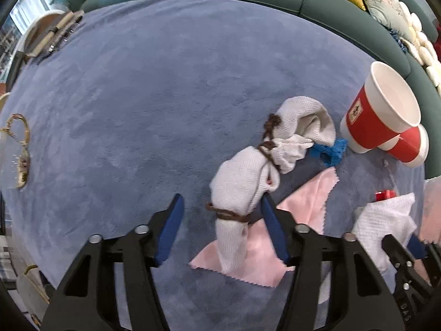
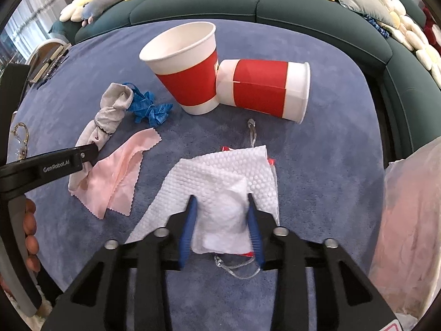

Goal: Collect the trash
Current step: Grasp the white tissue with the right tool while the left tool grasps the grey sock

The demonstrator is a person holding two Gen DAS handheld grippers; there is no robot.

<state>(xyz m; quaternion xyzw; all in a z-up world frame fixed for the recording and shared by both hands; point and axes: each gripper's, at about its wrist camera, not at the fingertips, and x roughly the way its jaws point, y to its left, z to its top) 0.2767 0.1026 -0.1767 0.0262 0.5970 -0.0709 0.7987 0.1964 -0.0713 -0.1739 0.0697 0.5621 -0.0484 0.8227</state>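
While the right tool pinches a wad of the white paper towel between its blue pads, the towel lies on the blue carpet at the six o'clock edge of the right wrist view. At nine o'clock there, the left tool's black finger bears the writing "GenRobot.AI". In the left wrist view that left tool stands parted around the near end of a grey sock bundle tied with brown cord; its right pad touches the bundle, its left pad is apart from it, so nothing is grasped. Under the bundle lies a pink cloth. Farther, at twelve o'clock in the right view, a red-and-white paper cup stands upright with a second cup on its side touching it; the upright cup's small emblem cannot be read. A blue ribbon lies at ten o'clock, and a green sofa lies beyond.
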